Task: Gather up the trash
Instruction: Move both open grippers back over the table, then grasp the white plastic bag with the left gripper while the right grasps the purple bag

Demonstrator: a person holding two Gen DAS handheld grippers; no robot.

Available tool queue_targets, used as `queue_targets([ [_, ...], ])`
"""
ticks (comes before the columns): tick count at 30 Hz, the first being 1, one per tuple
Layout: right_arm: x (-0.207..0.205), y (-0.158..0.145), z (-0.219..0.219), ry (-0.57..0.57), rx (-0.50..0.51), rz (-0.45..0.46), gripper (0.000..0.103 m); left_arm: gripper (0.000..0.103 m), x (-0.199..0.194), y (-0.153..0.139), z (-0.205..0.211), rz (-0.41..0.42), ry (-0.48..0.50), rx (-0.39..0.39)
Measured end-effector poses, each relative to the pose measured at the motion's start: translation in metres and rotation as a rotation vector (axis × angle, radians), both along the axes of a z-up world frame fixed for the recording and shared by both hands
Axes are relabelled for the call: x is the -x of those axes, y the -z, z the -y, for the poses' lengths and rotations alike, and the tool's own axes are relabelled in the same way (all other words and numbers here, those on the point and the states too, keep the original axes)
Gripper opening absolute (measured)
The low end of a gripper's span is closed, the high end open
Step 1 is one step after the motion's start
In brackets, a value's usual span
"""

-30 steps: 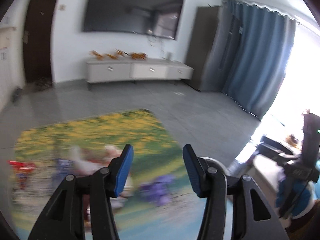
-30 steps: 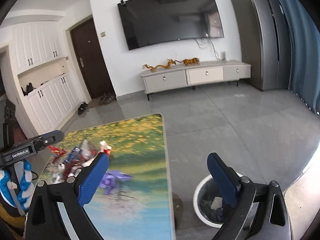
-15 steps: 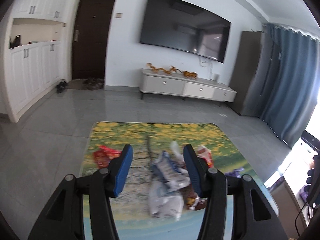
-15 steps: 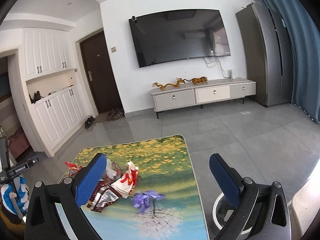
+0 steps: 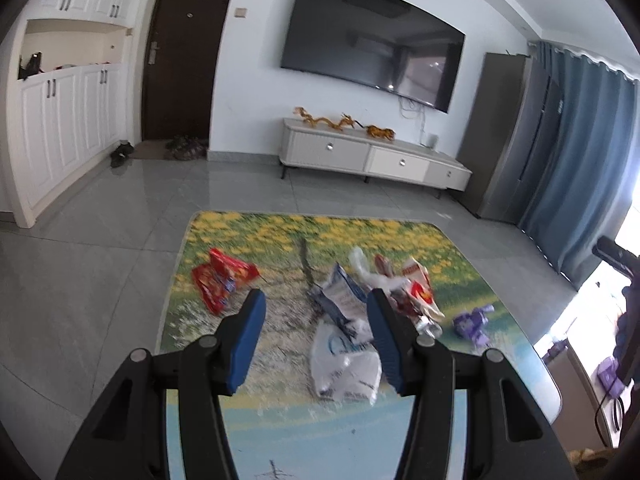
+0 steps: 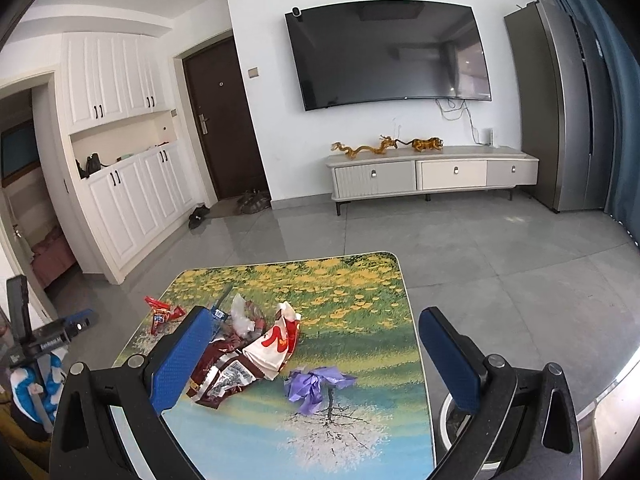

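Trash lies on a low table (image 5: 400,232) printed with a flower landscape, also in the right wrist view (image 6: 360,276). A red snack wrapper (image 5: 220,278) lies at the left. A pile of wrappers (image 5: 380,284) with a white plastic bag (image 5: 344,364) lies in the middle. A crumpled purple wrapper (image 5: 474,320) lies at the right. The right wrist view shows the pile (image 6: 248,348), the purple wrapper (image 6: 314,384) and the red wrapper (image 6: 162,314). My left gripper (image 5: 316,328) is open and empty above the near table, the bag between its fingers' line. My right gripper (image 6: 316,348) is wide open and empty.
A white trash bin (image 6: 450,420) stands on the floor right of the table, mostly hidden by my right gripper's finger. A TV console (image 6: 432,174) and wall TV (image 6: 388,52) stand at the far wall. White cabinets (image 6: 120,184) line the left. Grey tile floor surrounds the table.
Both views have swung left from the bin side toward the table. The trash pile now sits centred ahead of the left gripper. Both grippers stay open.
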State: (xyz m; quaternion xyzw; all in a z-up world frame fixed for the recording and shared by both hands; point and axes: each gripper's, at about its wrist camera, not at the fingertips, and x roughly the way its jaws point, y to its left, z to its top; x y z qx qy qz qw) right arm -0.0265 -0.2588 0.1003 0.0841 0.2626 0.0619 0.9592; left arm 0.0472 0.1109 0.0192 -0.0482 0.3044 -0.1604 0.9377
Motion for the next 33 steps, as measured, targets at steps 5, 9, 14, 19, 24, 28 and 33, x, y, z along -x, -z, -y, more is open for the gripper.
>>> queue_targets([
  [5, -0.009, 0.006, 0.006, -0.012, -0.001, -0.022, 0.103, 0.067, 0.008, 0.018, 0.016, -0.017, 0.063, -0.004],
  [9, -0.025, 0.025, 0.007, -0.04, -0.018, -0.079, 0.103, 0.067, 0.003, 0.036, 0.027, -0.079, 0.079, -0.017],
  [14, -0.05, 0.064, 0.0, -0.107, -0.026, -0.181, 0.103, 0.067, -0.008, 0.063, 0.04, -0.158, 0.082, -0.042],
  [19, -0.074, 0.106, -0.013, -0.174, -0.027, -0.281, 0.103, 0.067, -0.024, 0.082, 0.051, -0.218, 0.066, -0.079],
  [24, -0.093, 0.133, -0.02, -0.217, -0.002, -0.332, 0.103, 0.067, -0.037, 0.096, 0.065, -0.26, 0.077, -0.135],
  [28, -0.107, 0.149, -0.026, -0.254, 0.032, -0.356, 0.103, 0.067, -0.045, 0.109, 0.074, -0.292, 0.083, -0.179],
  [33, -0.116, 0.168, -0.036, -0.298, 0.095, -0.392, 0.103, 0.067, -0.051, 0.117, 0.068, -0.318, 0.064, -0.152],
])
